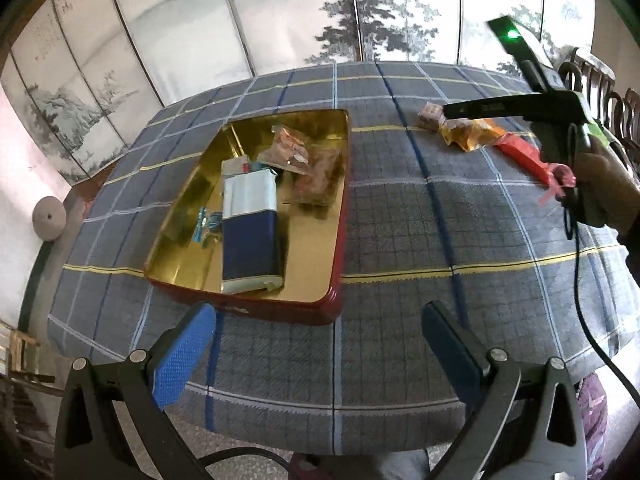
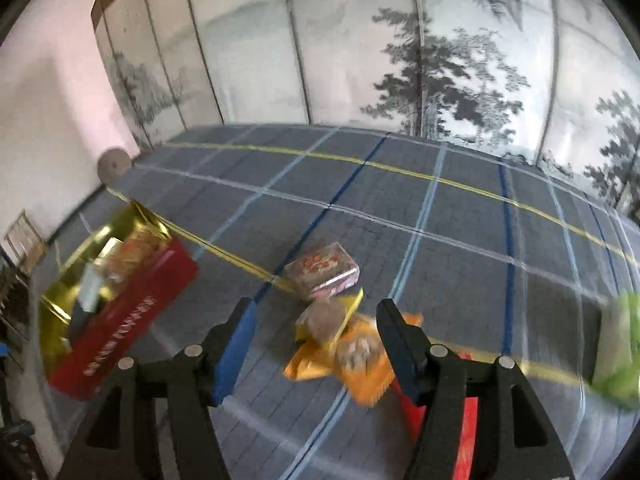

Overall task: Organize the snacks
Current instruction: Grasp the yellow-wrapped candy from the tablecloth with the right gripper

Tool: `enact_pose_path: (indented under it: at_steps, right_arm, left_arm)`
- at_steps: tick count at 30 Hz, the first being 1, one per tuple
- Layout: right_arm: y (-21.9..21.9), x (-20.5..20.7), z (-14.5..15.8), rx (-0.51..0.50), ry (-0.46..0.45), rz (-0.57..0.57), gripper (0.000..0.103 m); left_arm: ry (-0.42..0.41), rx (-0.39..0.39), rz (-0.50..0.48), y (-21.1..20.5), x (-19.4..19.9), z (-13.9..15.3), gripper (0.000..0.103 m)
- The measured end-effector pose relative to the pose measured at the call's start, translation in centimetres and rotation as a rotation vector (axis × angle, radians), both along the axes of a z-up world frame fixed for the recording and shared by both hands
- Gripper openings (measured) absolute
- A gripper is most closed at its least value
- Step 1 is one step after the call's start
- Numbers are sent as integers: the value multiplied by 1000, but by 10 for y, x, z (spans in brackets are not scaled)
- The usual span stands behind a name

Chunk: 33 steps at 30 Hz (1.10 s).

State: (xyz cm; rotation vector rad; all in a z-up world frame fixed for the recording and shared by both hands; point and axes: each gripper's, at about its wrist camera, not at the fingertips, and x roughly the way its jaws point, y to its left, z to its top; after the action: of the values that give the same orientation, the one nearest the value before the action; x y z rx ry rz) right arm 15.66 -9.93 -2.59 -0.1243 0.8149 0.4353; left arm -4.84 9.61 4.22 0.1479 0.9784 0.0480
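Snacks: an orange packet [image 2: 352, 360] lies on the desk [image 2: 460, 280] between the wide-open, empty right tool [image 2: 316, 344] fingers, a pink-wrapped block [image 2: 324, 270] just beyond. The left tool [image 1: 320, 344], also open and empty, faces the red tin [image 1: 256, 304] holding a blue-and-white packet [image 1: 250, 232] and clear-wrapped snacks [image 1: 304, 164].

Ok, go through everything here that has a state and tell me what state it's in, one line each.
Red tin: open, no lid on, partly filled.
Blue and white packet: lying flat inside the tin.
Clear-wrapped snacks: inside the tin.
Orange packets: loose on the tablecloth.
Small wrapped box: on the cloth, outside the tin.
Red packet: on the cloth.
Left gripper: fingers open, empty.
Right gripper: fingers open, above the orange packets.
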Motion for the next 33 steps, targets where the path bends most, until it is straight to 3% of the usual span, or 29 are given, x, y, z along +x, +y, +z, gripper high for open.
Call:
enact_pose_path:
  at_steps: [2, 3, 4, 5, 8, 11, 16, 20, 22, 28, 31, 33]
  right_arm:
    - [11, 3, -8, -17, 19, 33, 62]
    - [18, 2, -12, -47, 28, 52, 56]
    - [24, -2, -15, -74, 36, 63, 28]
    - [24, -9, -15, -59, 45, 69, 25]
    - [10, -55, -7, 88, 52, 128, 25]
    - [-15, -98, -12, 142, 56, 141, 26]
    - [-66, -123, -17, 241, 61, 83, 30]
    - [-90, -130, -22, 267, 72, 23, 33]
    - [-91, -132, -23, 276, 75, 19, 46]
    - [-79, -121, -33, 222, 93, 10, 54]
    - [-76, -121, -26, 197, 58, 40, 54]
    - [-73, -127, -16, 180, 21, 127, 56]
  left_arm:
    - [11, -1, 3, -2, 3, -2, 102]
    - [15, -1, 4, -2, 4, -3, 102]
    - [18, 0, 2, -3, 5, -2, 102]
    - [17, 0, -1, -5, 5, -1, 102]
    - [5, 16, -13, -11, 6, 0, 102]
    - [14, 32, -31, -20, 13, -1, 102]
    - [-5, 54, -60, -40, 22, 5, 102]
    - [-29, 88, -72, -50, 36, 14, 102]
    - [-28, 94, -72, -52, 45, 15, 102]
    - [-31, 104, -99, -62, 83, 23, 102]
    - [-13, 80, -157, -67, 97, 24, 102]
    - [-7, 64, -214, -71, 106, 24, 102]
